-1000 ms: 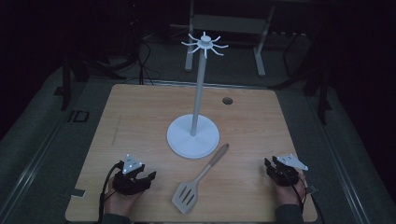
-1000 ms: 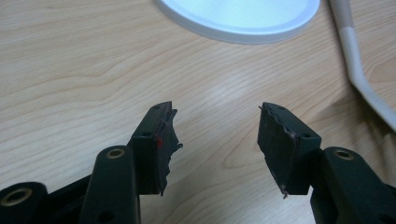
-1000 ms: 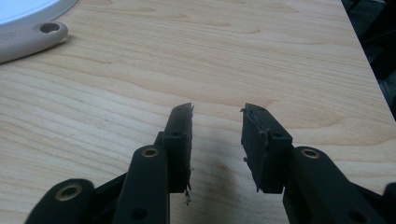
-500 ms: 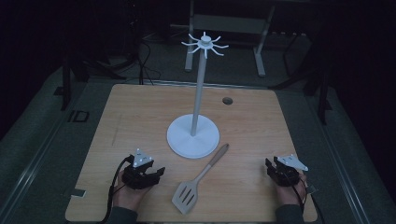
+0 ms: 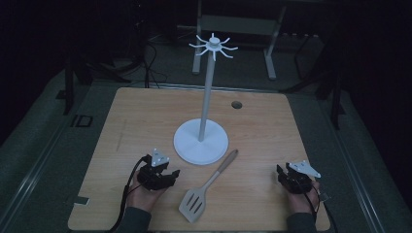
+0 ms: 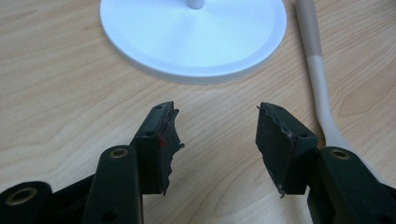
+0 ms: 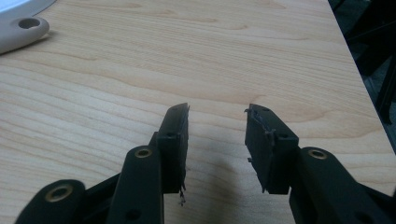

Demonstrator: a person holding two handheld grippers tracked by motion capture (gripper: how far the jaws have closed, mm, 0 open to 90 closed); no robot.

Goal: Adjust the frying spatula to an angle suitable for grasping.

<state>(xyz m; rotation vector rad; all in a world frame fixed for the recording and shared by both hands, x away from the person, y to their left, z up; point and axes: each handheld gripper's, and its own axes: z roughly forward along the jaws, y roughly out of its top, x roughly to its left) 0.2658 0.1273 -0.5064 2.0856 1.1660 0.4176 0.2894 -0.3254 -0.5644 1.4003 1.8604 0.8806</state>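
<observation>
A white hook stand (image 5: 201,141) with a tall pole and several top prongs (image 5: 213,44) rises from the middle of the wooden table (image 5: 145,116). A grey slotted spatula (image 5: 206,188) with a pale handle lies in front of its round base (image 6: 196,35); the handle (image 6: 317,70) runs along the right of the left gripper view, and its holed end (image 7: 21,30) peeks in at the right gripper view's top left. My left gripper (image 5: 167,175) is open, held low just left of the spatula. My right gripper (image 5: 283,175) is open near the front right corner, nothing between its jaws.
A small dark hole (image 5: 236,104) sits in the table near the far edge. The table's right edge (image 7: 359,79) runs close beside my right gripper. Dark floor, cables and metal frame legs (image 5: 269,53) surround the table.
My left gripper has moved right and slightly forward, closer to the spatula and the stand's base. The right gripper has stayed where it was.
</observation>
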